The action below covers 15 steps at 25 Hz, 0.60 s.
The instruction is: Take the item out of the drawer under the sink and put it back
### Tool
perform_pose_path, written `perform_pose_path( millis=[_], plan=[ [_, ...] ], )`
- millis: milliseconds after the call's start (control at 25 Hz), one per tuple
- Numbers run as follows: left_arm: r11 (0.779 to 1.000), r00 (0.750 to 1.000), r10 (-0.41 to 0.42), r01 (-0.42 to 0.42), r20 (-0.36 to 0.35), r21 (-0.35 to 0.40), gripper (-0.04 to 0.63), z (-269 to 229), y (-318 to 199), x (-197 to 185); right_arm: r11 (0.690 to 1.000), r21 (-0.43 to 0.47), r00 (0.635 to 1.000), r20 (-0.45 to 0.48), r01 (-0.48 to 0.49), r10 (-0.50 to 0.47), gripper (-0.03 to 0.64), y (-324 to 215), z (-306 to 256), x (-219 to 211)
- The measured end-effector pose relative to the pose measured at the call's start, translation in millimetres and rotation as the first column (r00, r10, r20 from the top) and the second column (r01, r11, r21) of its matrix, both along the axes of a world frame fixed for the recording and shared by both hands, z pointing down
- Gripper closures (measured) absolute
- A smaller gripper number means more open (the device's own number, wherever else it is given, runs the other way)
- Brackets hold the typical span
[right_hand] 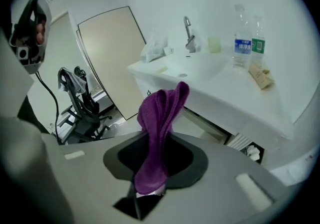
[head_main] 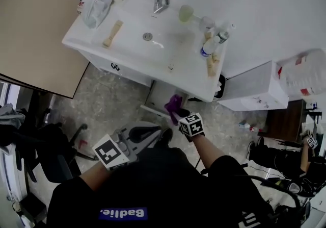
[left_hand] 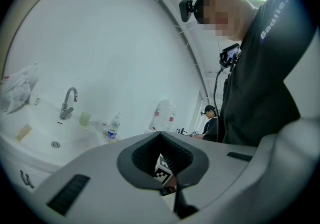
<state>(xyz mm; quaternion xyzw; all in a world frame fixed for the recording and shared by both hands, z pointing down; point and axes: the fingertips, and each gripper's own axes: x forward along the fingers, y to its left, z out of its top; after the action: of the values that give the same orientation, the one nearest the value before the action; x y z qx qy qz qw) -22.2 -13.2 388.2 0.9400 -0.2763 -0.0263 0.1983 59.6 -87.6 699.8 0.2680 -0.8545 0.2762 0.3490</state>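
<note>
Holding a purple cloth (right_hand: 159,118) pinched at its lower end, the right gripper (right_hand: 149,192) has its jaws closed down onto the fabric, and the rest of the cloth stands up out of them in a long folded tongue that runs along the gripper's own pointing line. What the return move appears to turn on is where the drawer (head_main: 162,94) lies: ahead of this gripper and lower, tucked beneath the front edge of the sink (head_main: 133,48), so the cloth's free end leads towards the opening. The right gripper is clearly the nearer one. The left gripper (left_hand: 176,195) sits back beside the person's body, to the left of the right one, jaws together with nothing between them, and looks across at the other gripper's marker cube rather than at the drawer. Above and beyond the cloth are the faucet (right_hand: 188,30), a green cup (right_hand: 214,44) and two water bottles (right_hand: 243,42), all on top of the sink and out of the path. Nothing visible stands between cloth and drawer; the overhanging sink edge looks like the likeliest snag for the upright fabric.
</note>
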Motion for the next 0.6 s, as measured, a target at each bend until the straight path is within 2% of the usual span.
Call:
perform_pose_path(
  millis=[280,440,600],
  plan=[
    [0.999,0.999,0.031,-0.031,-0.013,0.008,0.606,-2,6,2,0.995,0.053,0.985,0.155,-0.088,0.079,0.529,16,-83,-3],
    [0.999,0.999,0.035,-0.035,-0.019,0.019,0.606,-7,3,2,0.986,0.089,0.963,0.243,-0.143,0.117,0.529,25,-127,-3],
    [0.996,0.996,0.086,-0.086,-0.023,0.023,0.606,-10,5,9,0.971,0.142,0.934,0.329,-0.193,0.138,0.529,30,-177,0]
  ],
)
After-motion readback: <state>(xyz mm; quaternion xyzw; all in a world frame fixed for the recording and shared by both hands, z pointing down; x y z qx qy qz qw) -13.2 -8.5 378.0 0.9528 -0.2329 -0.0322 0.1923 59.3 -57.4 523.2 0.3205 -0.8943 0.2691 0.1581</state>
